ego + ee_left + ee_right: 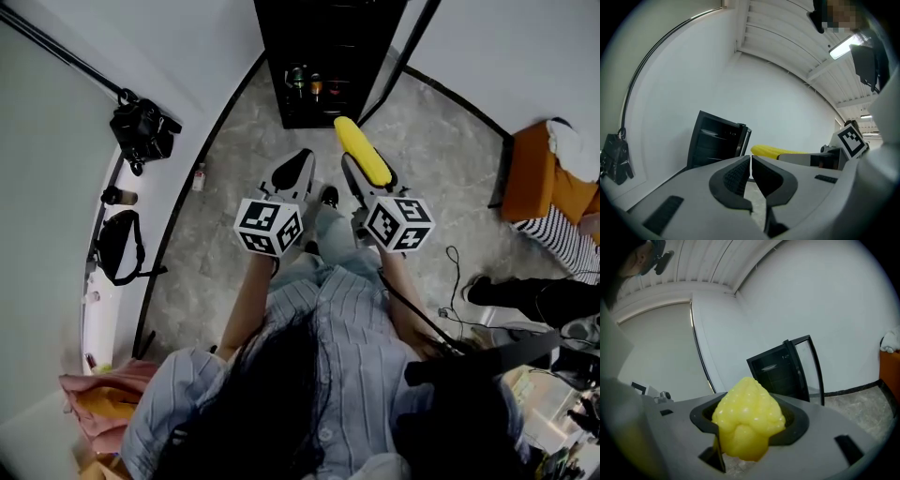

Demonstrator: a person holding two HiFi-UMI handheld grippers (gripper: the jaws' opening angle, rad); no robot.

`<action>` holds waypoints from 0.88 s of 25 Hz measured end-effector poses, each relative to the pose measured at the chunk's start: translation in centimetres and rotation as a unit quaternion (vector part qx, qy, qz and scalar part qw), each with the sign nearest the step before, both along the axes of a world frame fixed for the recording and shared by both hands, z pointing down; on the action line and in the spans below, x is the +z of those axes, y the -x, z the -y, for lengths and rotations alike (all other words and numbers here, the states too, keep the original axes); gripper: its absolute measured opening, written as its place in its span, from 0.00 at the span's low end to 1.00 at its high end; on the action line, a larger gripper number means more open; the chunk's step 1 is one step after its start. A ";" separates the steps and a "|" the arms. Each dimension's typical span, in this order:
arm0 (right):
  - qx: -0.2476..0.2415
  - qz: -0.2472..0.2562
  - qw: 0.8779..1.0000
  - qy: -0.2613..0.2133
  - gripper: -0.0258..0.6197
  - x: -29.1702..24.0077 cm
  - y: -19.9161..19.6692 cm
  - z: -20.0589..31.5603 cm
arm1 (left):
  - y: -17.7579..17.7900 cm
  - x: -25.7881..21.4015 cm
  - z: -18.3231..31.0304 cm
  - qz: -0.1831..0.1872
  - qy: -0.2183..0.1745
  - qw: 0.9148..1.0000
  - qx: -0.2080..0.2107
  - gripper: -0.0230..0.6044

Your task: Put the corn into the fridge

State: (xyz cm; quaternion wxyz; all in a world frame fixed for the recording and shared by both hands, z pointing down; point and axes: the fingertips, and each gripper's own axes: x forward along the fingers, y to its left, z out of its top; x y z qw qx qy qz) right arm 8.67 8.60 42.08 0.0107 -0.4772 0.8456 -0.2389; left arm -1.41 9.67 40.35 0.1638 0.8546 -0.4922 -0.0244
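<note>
A yellow corn cob (364,150) sticks out forward from my right gripper (367,173), whose jaws are shut on it; in the right gripper view the corn (747,420) fills the space between the pads. The black fridge (323,56) stands ahead against the wall with its glass door swung open, shelves showing; it is also in view as the fridge (780,373) and the fridge (715,138). My left gripper (298,169) is held beside the right one, its jaws shut with nothing between them (750,176). The corn (776,151) shows to its right.
A person in a striped shirt stands below the grippers. A black camera (142,129) and a black bag (117,246) lie on the white ledge at left. An orange seat (539,178) with cloth stands at right. Bottles (305,82) sit inside the fridge. Cables (450,300) lie on the marble floor.
</note>
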 end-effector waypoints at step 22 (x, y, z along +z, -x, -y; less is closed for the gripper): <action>-0.022 0.009 0.998 0.053 0.44 3.7 1.7 15.6 | 1.1 1.8 15.3 0.010 0.030 0.999 -0.011 0.07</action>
